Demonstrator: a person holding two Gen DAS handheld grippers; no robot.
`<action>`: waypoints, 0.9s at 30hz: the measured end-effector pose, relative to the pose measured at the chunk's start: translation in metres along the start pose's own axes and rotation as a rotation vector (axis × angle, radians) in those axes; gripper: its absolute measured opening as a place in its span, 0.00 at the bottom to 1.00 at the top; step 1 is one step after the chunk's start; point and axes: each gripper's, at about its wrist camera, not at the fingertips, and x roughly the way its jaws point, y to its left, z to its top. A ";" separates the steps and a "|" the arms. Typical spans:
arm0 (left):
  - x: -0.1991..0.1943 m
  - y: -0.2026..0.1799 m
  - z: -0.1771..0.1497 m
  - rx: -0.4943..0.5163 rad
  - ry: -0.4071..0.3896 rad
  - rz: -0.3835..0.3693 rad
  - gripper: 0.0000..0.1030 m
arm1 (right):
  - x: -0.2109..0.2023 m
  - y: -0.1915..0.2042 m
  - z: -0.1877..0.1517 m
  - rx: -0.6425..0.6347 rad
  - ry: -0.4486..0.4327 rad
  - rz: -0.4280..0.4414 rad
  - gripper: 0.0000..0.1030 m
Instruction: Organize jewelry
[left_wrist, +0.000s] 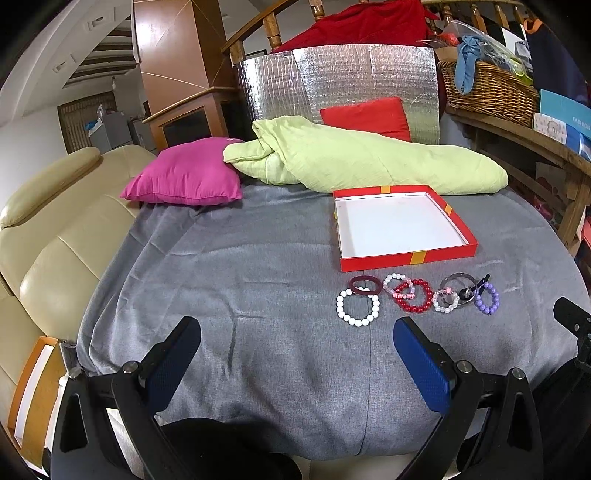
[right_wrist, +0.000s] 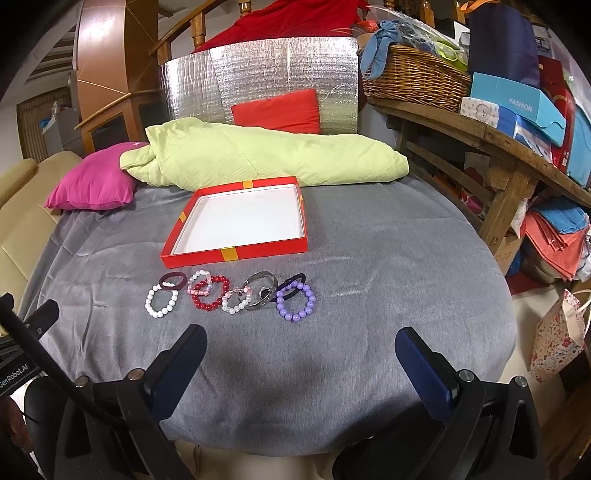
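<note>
A grey cloth (right_wrist: 369, 258) covers the worktop, with a green blanket (right_wrist: 258, 155), a pink pillow (right_wrist: 92, 184) and a red pillow (right_wrist: 277, 109) at the back. The red box (right_wrist: 236, 254) with a white floor sits in the middle, and it looks empty. Nothing seems put away yet.

Just in front of the red box lies a row of jewelry. I count six bead bracelets: one white bracelet (right_wrist: 161, 300), one red bracelet (right_wrist: 210, 292), one purple bracelet (right_wrist: 296, 301), one pale pink one behind the red, and one clear one beside the red. There is also one dark red band (right_wrist: 172, 280), one silver bangle (right_wrist: 262, 290) and one black band (right_wrist: 293, 282). Some overlap, so my count may be off.

The left tool (left_wrist: 297, 356) is wide open and holds nothing. The right tool (right_wrist: 301, 363) is wide open and holds nothing too. Both hang in front of the row, away from the red box.

A good first pick, I think, is the purple bracelet, nearest the right tool. Pinch one side of its ring only, so the black band under it stays.
</note>
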 end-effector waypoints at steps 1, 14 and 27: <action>0.000 0.000 0.000 0.000 -0.005 0.001 1.00 | 0.000 -0.001 0.000 0.002 -0.012 0.002 1.00; 0.002 -0.001 0.000 0.032 -0.003 0.030 1.00 | 0.003 0.000 0.003 0.008 0.001 0.005 1.00; 0.067 0.016 0.003 -0.019 0.080 -0.154 1.00 | 0.063 -0.031 0.029 0.022 0.056 0.183 0.91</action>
